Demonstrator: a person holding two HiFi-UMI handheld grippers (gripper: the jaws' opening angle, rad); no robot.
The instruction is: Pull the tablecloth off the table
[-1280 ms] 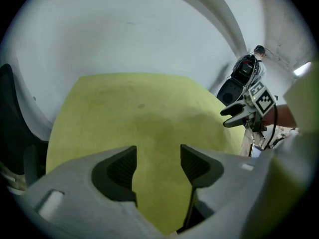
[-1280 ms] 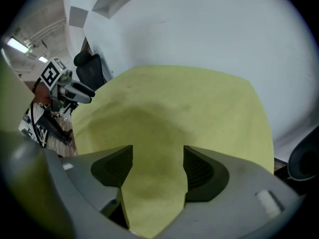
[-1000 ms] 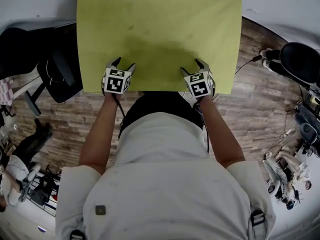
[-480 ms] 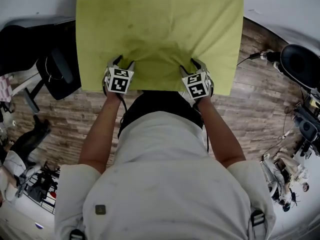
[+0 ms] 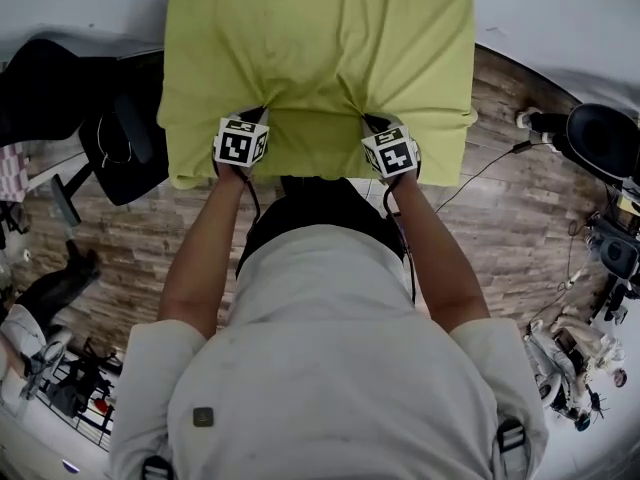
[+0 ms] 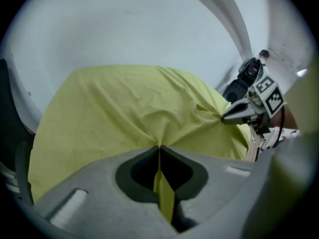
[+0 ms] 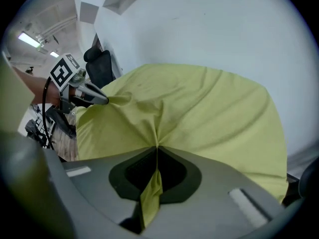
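Left gripper (image 6: 159,148) and right gripper (image 7: 157,148) clamp the bunched tablecloth (image 5: 320,48).

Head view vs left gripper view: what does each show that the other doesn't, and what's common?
Head view only: the person's torso and the marker cube on the left gripper, seen from above. Left gripper view only: that gripper's jaws closed on a fold of the tablecloth, with a strip of cloth trailing back between them. Both: the yellow-green tablecloth creased toward the right gripper, which also pinches it.
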